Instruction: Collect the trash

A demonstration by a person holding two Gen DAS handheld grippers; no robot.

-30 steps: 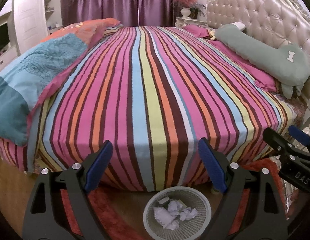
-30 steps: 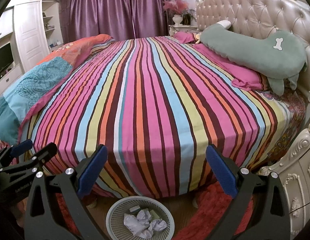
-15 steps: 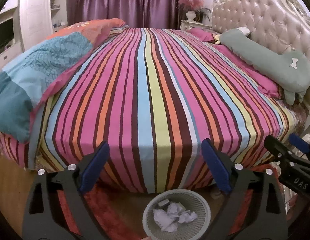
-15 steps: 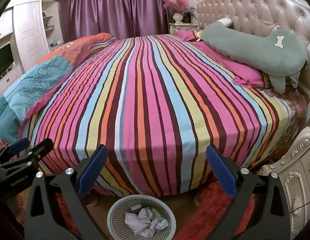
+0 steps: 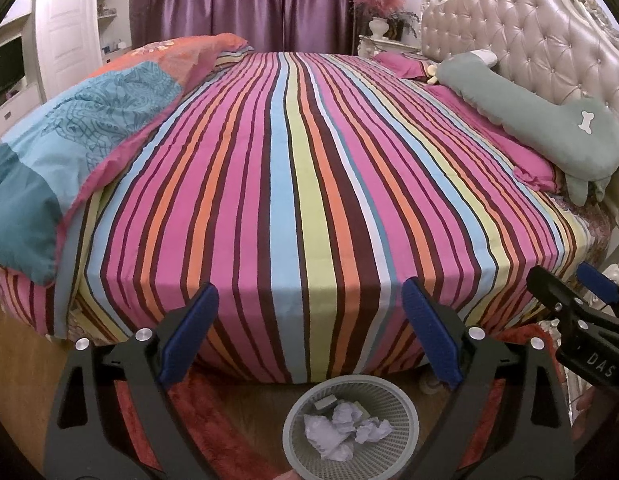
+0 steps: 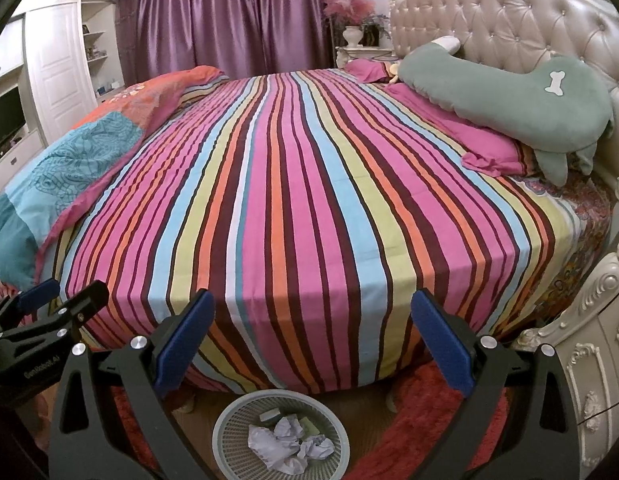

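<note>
Both grippers, L & R, gape empty above upright wastebasket w/ crumpled paper.

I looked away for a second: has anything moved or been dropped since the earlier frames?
Only the left gripper: its jaws spread a little wider, with nothing between them. The right gripper is open and empty as before. The crumpled paper lies in the basket unchanged, and the striped bed looks the same.

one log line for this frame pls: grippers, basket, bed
left gripper: open, empty | right gripper: open, empty | waste basket: on floor, holds crumpled paper | striped bed: no trash visible
</note>
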